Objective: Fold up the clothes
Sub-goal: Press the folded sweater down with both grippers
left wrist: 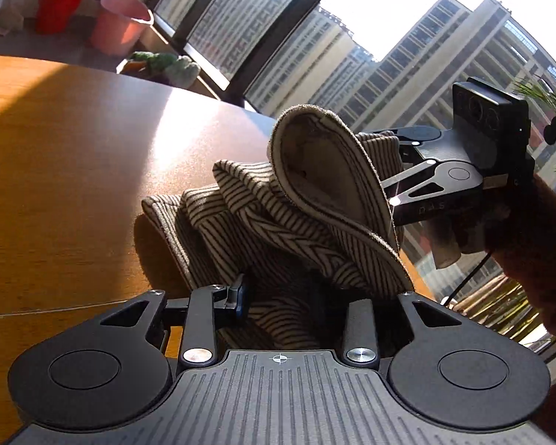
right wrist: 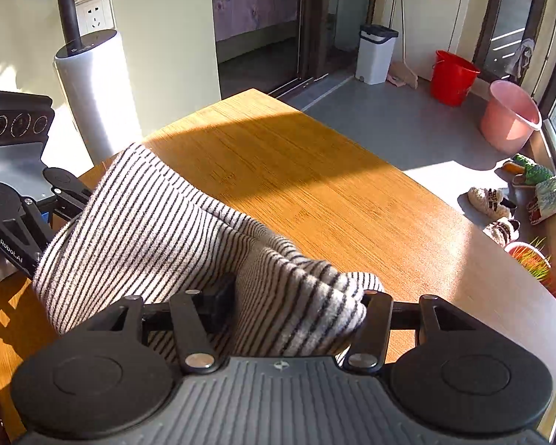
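Note:
A black-and-white striped garment (left wrist: 263,207) is bunched up over the wooden table (left wrist: 74,167). My left gripper (left wrist: 281,300) is shut on a fold of it; one finger (left wrist: 237,293) shows, the other is under the cloth. In the left wrist view my right gripper (left wrist: 389,165) stands at the right with a raised loop of the garment draped over its fingertips. In the right wrist view the garment (right wrist: 159,215) lies loosely between the wide-set fingers of my right gripper (right wrist: 296,302), which is open. The cloth stretches to my left gripper (right wrist: 66,218) at the left edge.
The table (right wrist: 315,170) runs on beyond the cloth, half in shade. On the floor past it stand a red bucket (right wrist: 452,78), a pink bucket (right wrist: 507,118), a white bin (right wrist: 376,55) and several slippers (right wrist: 530,185). A white cylinder (right wrist: 92,96) stands by the table's left corner.

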The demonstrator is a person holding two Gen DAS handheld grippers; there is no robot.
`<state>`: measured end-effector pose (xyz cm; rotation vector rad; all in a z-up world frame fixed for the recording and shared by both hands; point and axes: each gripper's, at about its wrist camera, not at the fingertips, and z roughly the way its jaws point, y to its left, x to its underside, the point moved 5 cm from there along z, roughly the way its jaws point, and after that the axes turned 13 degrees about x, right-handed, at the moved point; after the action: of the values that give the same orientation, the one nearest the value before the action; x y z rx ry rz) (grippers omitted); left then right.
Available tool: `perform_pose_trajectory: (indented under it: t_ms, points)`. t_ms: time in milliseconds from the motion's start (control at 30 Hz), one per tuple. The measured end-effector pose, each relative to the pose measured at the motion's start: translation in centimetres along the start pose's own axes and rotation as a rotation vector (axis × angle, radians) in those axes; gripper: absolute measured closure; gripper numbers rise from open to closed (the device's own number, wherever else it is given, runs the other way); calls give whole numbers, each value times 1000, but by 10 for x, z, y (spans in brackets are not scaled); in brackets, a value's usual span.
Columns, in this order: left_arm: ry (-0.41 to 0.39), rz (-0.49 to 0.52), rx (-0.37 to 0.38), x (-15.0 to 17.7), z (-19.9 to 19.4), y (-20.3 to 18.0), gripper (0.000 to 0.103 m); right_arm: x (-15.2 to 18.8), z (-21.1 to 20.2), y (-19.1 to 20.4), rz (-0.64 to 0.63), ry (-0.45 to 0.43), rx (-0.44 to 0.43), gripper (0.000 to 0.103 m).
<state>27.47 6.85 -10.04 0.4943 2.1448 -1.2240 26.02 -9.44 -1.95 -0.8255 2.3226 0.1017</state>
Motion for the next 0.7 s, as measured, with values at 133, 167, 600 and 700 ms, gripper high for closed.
perform_pose_trajectory:
  t_ms: [133,167,600,700]
  points:
    - [-130,128,-134,-18,-45,-27,37,16,4,-21,141,0,-67,42]
    - [-174,152,-142,-26,-53,-36,35,20,5,-25,165,-7,-79,41]
    - [42,426,-170,-31,71,-73,29,35,-41,-45,303,-247,49,31]
    - [23,383,-166,-29,69,-62,29,39,-70,-49,323,-380,120,50]
